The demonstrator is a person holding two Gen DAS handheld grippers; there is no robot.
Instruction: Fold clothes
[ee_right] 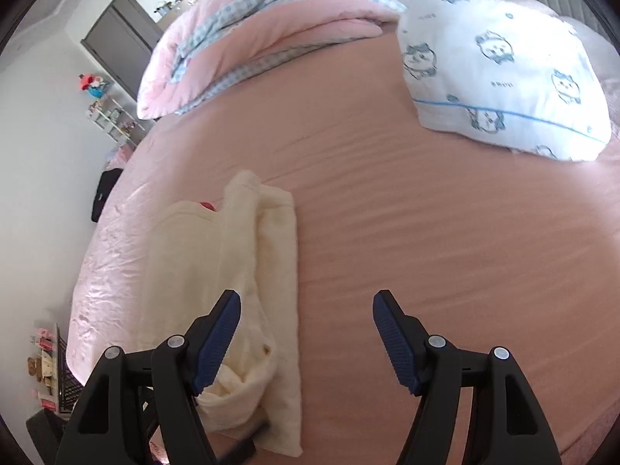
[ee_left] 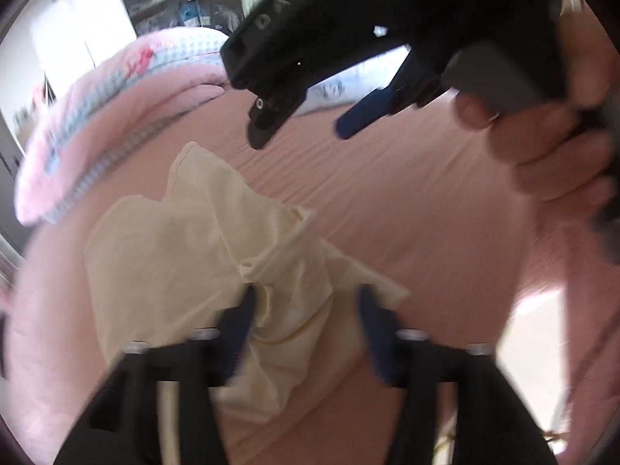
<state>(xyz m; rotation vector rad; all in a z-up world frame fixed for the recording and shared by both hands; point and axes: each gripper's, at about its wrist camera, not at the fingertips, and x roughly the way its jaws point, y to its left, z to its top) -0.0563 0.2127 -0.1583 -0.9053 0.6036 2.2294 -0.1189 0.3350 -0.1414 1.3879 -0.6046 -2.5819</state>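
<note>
A home bedroom is shown. A bed (ee_right: 387,193) covered by a pink sheet fills the view. At its head, a cat-printed pillow (ee_right: 500,73) is set beside a folded pink and checked quilt (ee_right: 248,38). Beyond the bed's left edge, a grey cabinet (ee_right: 116,42) and small shelves with toys (ee_right: 104,112) are seen against a white wall.

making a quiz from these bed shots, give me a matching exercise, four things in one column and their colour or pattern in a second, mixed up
Things:
1. garment
2. bed sheet
3. pillow
4. folded quilt

Colours or patterns:
A. white with blue cat faces
B. plain dusty pink
C. pale cream yellow
D. pink with blue checks

Pairs: 1-C, 2-B, 3-A, 4-D
</note>
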